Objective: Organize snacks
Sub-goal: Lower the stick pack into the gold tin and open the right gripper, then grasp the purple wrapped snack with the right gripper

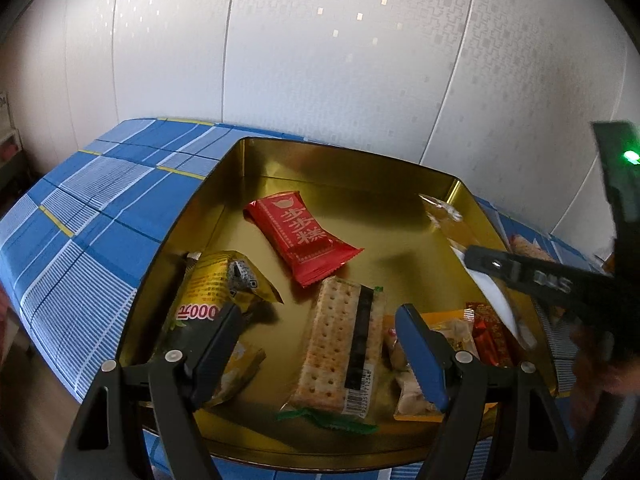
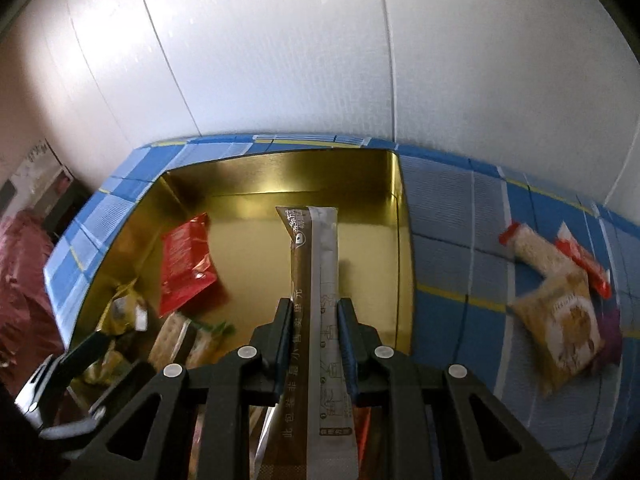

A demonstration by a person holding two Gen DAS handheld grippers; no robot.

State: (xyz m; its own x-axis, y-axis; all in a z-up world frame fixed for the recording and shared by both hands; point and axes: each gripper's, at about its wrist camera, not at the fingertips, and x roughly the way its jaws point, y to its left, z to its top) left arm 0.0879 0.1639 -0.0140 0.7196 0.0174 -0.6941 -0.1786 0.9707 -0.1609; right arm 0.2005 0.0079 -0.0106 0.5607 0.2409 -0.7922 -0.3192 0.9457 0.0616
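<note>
Hovering over the near end of the gold tin, the left gripper has its jaws spread wide with nothing between them; a cracker pack lies on the tin floor below the gap. The tin sits on a bench covered in a blue checked cloth. Inside it lie a red cake wrapper near the middle, a yellow-and-black packet at the left wall partly under the left finger, and a cluster of orange and red packets at the right.

The right gripper has its jaws drawn narrow, clamped on a long brown-and-silver stick sachet that points forward along the fingers, its far end above the bare gold floor of the tin. In the left wrist view this gripper reaches in over the tin's right wall.

On the cloth to the right of the tin, well apart from it, lie a tan biscuit bag, a clear pack with red ends and a red packet, touching or overlapping; blur hides their detail
</note>
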